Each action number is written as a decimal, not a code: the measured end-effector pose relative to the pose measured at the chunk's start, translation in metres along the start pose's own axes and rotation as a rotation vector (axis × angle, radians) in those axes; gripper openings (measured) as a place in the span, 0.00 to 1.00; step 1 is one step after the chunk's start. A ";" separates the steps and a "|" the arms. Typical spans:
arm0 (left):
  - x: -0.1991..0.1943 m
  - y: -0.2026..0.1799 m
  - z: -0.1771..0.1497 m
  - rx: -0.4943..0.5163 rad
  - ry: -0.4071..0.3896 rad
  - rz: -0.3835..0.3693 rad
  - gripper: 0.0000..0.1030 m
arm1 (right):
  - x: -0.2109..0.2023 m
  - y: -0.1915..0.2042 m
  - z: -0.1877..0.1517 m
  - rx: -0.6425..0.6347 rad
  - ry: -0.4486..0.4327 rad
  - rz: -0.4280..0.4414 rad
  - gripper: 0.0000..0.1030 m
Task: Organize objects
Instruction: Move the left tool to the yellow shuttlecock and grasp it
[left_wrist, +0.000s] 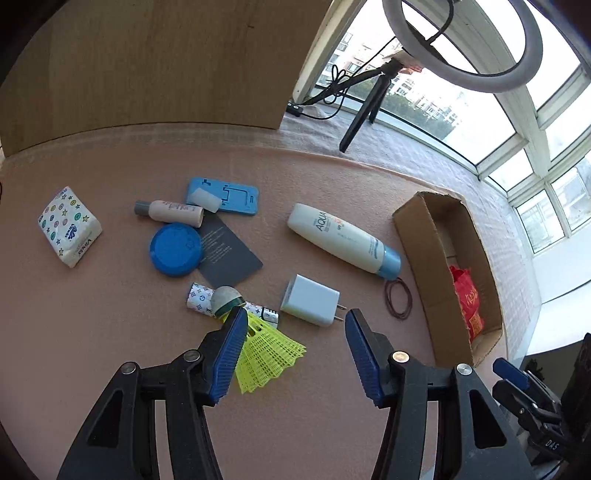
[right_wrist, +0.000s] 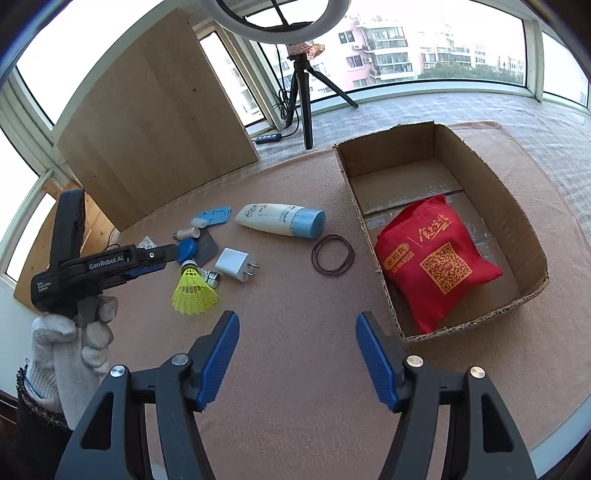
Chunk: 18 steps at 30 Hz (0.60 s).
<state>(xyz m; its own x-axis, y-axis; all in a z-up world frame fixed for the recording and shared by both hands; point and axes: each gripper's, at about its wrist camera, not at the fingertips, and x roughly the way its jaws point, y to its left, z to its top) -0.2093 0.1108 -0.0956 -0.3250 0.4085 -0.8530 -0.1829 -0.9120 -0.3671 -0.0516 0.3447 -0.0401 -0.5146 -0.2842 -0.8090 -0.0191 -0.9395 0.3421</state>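
The left gripper (left_wrist: 295, 321) and right gripper (right_wrist: 297, 325) are both hanging with jaws open, empty. Only 1 red bag (right_wrist: 432, 258) is lying in the cardboard box (right_wrist: 517, 218) at 2 o'clock; the shuttlecock (left_wrist: 273, 350), charger (left_wrist: 310, 299) and lotion bottle (left_wrist: 340, 240) are waiting on the tabletop (right_wrist: 295, 369) toward 11 o'clock.

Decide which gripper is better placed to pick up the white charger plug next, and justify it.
Left. The left gripper hangs open right by the white charger plug; the right gripper is open but farther back, nearer the cardboard box.

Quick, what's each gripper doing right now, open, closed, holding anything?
Left gripper: open, empty, hovering over the yellow shuttlecock and white charger.
Right gripper: open, empty, above bare mat beside the cardboard box.
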 end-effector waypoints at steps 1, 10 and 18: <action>0.003 0.007 0.005 -0.014 0.002 0.014 0.51 | 0.001 0.001 -0.003 0.002 0.003 -0.004 0.60; 0.047 0.026 0.023 -0.021 0.063 0.057 0.35 | 0.003 0.001 -0.021 0.019 0.025 -0.043 0.60; 0.059 0.008 0.010 0.070 0.104 0.055 0.31 | 0.004 -0.007 -0.026 0.047 0.037 -0.057 0.60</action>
<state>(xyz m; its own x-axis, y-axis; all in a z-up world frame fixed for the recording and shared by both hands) -0.2390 0.1280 -0.1456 -0.2386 0.3485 -0.9065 -0.2326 -0.9267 -0.2950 -0.0312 0.3449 -0.0587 -0.4795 -0.2383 -0.8446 -0.0878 -0.9446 0.3164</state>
